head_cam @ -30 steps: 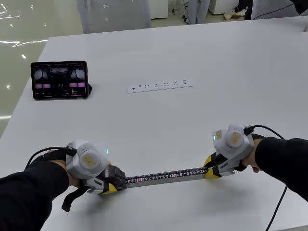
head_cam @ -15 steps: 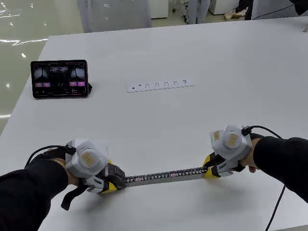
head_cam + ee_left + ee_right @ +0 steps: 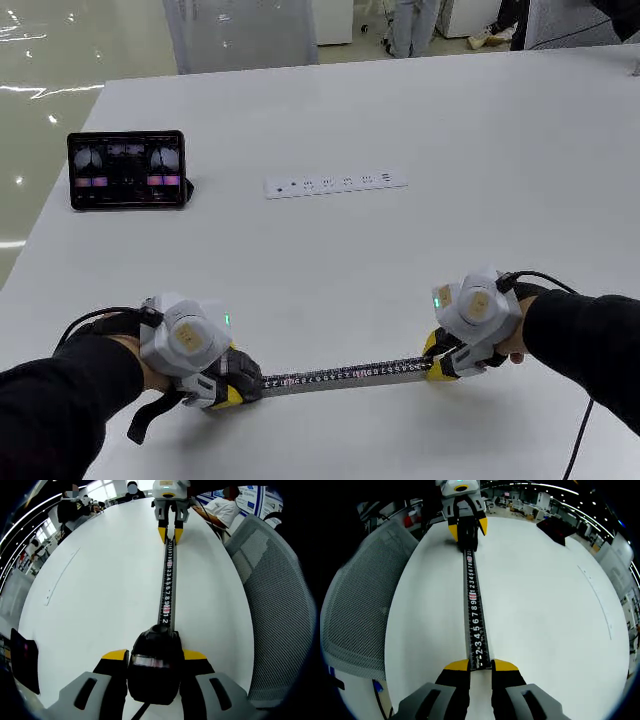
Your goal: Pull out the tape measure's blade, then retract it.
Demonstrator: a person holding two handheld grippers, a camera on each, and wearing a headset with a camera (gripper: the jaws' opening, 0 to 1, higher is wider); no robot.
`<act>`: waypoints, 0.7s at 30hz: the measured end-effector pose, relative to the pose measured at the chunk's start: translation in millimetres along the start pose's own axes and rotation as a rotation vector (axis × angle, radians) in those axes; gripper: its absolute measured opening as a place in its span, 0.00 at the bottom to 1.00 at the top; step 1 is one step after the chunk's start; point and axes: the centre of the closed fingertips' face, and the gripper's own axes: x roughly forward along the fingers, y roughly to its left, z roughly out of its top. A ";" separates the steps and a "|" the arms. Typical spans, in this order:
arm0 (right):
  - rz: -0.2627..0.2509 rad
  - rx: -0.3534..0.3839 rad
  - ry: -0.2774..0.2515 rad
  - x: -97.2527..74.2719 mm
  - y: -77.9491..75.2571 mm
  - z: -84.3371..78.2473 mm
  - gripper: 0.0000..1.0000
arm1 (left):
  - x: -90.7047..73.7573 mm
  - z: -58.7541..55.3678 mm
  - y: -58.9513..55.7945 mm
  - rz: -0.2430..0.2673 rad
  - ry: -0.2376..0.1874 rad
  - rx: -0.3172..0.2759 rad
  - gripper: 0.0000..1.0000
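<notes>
**Tape blade drawn out between two grippers on a white table**

A plain white table [image 3: 420,120] stands on a glossy pale floor [image 3: 40,90], with a grey mesh chair [image 3: 280,595] alongside. Nearer the person than the power strip [image 3: 335,183], the left gripper [image 3: 154,656] is clamped on the black tape measure case [image 3: 152,672]. The right gripper [image 3: 481,665] pinches the end of the blade [image 3: 345,376]. White numerals 2 to 9 read along the blade. A lit tablet [image 3: 126,168] stands left of the power strip.

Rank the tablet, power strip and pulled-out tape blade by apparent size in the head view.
1. tablet
2. tape blade and power strip tie: thin strips of similar length, and the blade lies nearer the camera.
</notes>
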 end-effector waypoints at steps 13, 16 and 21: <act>-0.002 -0.009 -0.008 -7.3 -3.2 8.7 0.21 | -18.8 -8.1 3.2 -0.014 0.005 -0.071 0.46; -0.001 -0.001 -0.007 -10.1 -1.5 7.2 0.25 | -20.5 -13.3 1.3 -0.013 0.021 -0.056 0.51; 0.003 0.023 0.003 -11.2 3.3 -0.4 0.29 | -23.9 -16.9 -2.8 -0.018 0.031 -0.035 0.55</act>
